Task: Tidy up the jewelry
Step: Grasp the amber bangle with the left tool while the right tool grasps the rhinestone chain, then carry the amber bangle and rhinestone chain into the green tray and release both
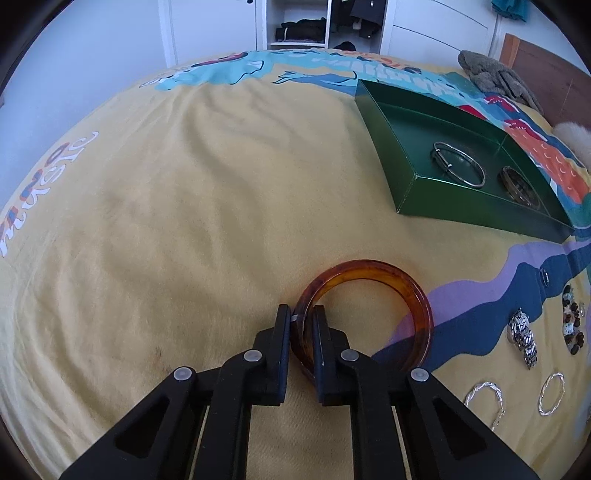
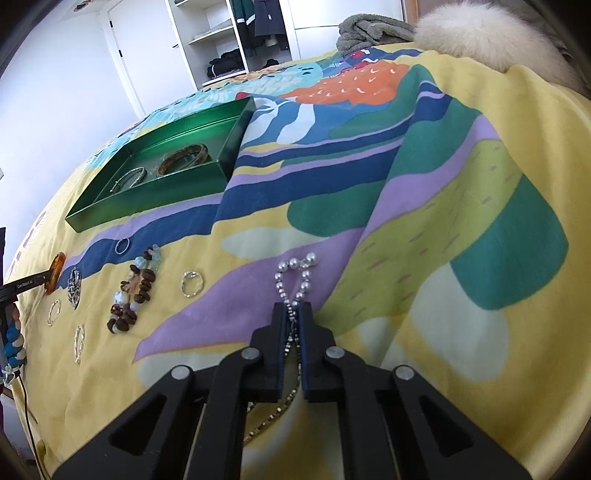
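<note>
My left gripper (image 1: 302, 314) is shut on the rim of an amber tortoiseshell bangle (image 1: 388, 275), held just above the yellow bedspread; the bangle also shows in the right wrist view (image 2: 56, 271). My right gripper (image 2: 294, 309) is shut on a silver pearl bead chain (image 2: 299, 267), whose loop lies ahead of the fingertips. A green tray (image 1: 406, 192) sits ahead to the right and holds a silver bangle (image 1: 458, 164) and a dark bangle (image 1: 519, 186). In the right wrist view the tray (image 2: 147, 195) is far left.
Loose jewelry lies on the bedspread: a brown bead bracelet (image 2: 135, 291), small rings (image 2: 192, 283) (image 2: 122, 245), twisted silver hoops (image 1: 484, 398) (image 1: 551, 393) and a silver chain bracelet (image 1: 522, 338). A grey towel (image 2: 373, 31) and a white fluffy pillow (image 2: 480, 29) lie at the bed's far end.
</note>
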The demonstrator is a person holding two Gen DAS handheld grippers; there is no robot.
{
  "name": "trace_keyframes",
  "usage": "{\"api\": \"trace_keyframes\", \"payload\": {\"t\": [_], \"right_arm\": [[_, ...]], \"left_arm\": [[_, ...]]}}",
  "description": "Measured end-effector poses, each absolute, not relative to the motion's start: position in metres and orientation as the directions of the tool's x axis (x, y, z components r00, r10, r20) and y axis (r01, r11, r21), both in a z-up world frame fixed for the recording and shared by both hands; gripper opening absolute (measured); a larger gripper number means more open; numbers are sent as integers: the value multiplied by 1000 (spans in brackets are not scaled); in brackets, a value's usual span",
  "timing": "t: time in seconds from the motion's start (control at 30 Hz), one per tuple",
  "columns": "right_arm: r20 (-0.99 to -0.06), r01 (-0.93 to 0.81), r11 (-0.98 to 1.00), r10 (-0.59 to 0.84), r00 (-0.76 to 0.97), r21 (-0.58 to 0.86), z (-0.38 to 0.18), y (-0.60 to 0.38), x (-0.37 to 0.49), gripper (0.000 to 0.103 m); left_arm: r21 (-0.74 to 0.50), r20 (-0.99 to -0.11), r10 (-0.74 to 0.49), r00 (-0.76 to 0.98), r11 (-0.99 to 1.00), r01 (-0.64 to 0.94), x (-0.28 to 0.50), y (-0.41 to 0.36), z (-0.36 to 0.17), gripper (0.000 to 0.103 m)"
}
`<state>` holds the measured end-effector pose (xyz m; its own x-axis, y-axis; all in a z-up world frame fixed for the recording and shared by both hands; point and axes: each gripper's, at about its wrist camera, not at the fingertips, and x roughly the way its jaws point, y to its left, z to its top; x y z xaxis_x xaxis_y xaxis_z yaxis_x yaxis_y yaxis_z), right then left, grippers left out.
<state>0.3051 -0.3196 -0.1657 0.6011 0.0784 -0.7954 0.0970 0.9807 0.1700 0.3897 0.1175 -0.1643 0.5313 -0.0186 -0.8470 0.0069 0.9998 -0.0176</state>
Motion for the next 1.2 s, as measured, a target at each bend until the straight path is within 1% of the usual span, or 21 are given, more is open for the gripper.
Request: {"api": "trace_keyframes", "payload": {"t": [0.47,0.8,1.2], "right_arm": [[-742,46,981,112,661,189,-127,-300,253,3],[-685,-6,981,138,715,192,-87,-281,210,3],[-605,-68,984,154,781,162,-33,-255,167,3]], "left_arm": [[47,-802,26,597,999,19,338,112,-127,10],[54,-762,32,647,998,15,299,115,-93,10],[40,-692,3,722,999,34,252,114,-48,10]]}}
